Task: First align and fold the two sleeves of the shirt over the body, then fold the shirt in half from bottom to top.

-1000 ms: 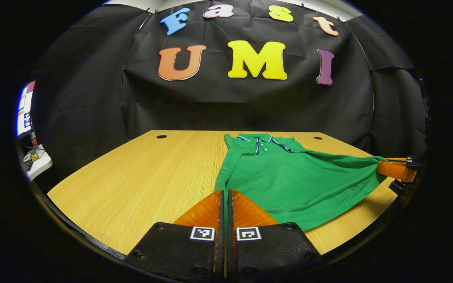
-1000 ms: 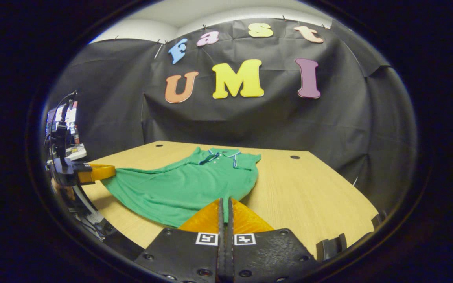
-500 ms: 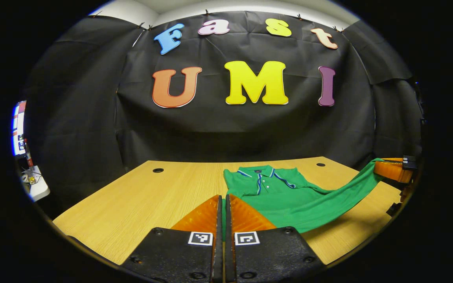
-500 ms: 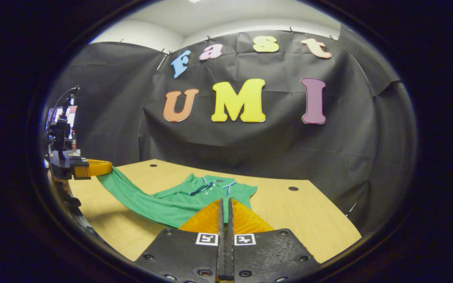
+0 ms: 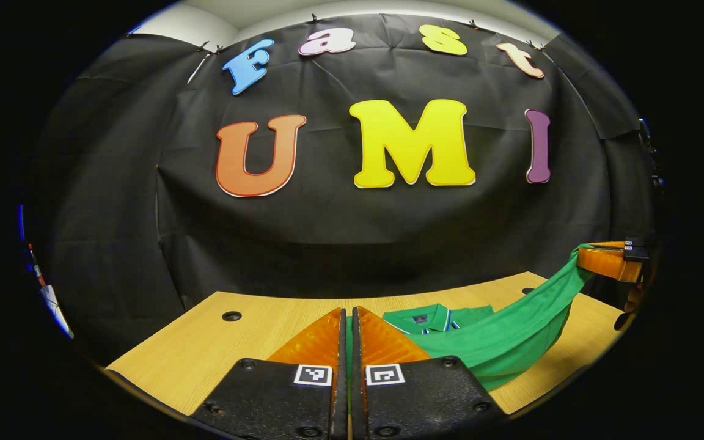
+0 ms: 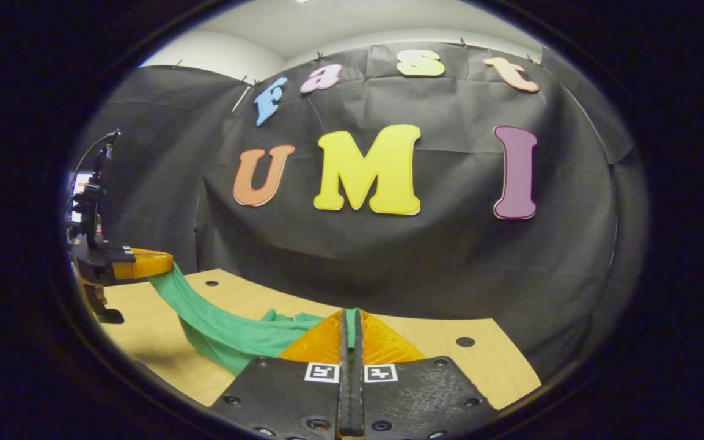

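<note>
Both tools are clamped on the hem of the green shirt: my left tool has its fingers pressed together with a sliver of green cloth between them, and my right tool looks the same in the right gripper view. I hold the bottom edge lifted off the wooden worktop, so the fabric sags in a band between the two grips, while the collar end lies flat at the far side of the worktop. I judge this to be the bottom-to-top fold, with the hem travelling toward the collar.

To do it well, I want both tools level and well apart, so the hem is taut and square rather than drooping in the middle. I should carry them forward together at one pace, lower the hem onto the shoulders just short of the collar, and only then release. If one side leads, the fold line will run crooked.
</note>
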`<state>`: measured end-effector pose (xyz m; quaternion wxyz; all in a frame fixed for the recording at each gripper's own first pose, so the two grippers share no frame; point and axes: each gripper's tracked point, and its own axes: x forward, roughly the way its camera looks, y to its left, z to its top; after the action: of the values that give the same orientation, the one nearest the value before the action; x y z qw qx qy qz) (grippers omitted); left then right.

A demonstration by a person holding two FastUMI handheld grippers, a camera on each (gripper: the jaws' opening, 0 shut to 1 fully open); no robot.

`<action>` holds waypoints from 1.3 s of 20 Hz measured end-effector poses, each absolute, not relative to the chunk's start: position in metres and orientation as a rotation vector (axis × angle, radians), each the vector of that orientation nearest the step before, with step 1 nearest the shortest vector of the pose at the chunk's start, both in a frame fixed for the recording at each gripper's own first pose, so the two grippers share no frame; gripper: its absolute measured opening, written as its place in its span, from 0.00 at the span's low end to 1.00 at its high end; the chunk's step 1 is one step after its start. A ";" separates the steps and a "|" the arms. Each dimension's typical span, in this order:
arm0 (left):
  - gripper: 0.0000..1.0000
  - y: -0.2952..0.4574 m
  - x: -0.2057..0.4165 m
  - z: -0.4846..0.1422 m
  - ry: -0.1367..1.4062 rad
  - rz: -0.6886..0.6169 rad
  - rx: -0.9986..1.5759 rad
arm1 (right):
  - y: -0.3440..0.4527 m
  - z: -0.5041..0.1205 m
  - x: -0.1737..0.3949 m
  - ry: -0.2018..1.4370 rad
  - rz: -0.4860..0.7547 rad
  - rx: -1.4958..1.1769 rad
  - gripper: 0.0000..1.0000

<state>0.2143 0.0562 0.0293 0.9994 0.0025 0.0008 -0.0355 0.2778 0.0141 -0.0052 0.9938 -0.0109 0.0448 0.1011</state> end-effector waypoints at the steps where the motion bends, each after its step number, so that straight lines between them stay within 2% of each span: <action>1: 0.08 0.056 0.234 0.034 0.003 -0.073 0.006 | 0.014 -0.007 0.301 0.105 0.192 -0.012 0.00; 6: 0.07 0.050 0.337 0.040 -0.018 -0.092 -0.005 | 0.004 -0.032 0.406 0.175 0.096 -0.013 0.00; 13: 0.08 0.052 0.452 -0.030 0.089 -0.115 -0.062 | -0.002 -0.098 0.505 0.286 0.044 0.007 0.00; 21: 0.07 0.050 0.478 -0.048 0.109 -0.127 -0.001 | 0.004 -0.134 0.527 0.304 0.041 -0.046 0.00; 23: 0.08 0.061 0.479 -0.042 0.068 -0.077 -0.031 | 0.000 -0.139 0.528 0.301 0.019 -0.087 0.01; 24: 0.39 0.059 0.480 -0.044 0.059 -0.082 -0.056 | -0.005 -0.137 0.522 0.302 0.005 -0.102 0.16; 26: 1.00 0.059 0.474 -0.046 0.094 -0.076 -0.037 | -0.011 -0.134 0.523 0.322 -0.021 -0.096 0.93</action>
<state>0.4740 0.0595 -0.0460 0.9980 -0.0183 0.0468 -0.0377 0.5230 -0.0114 -0.1336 0.9858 -0.0480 0.1603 -0.0102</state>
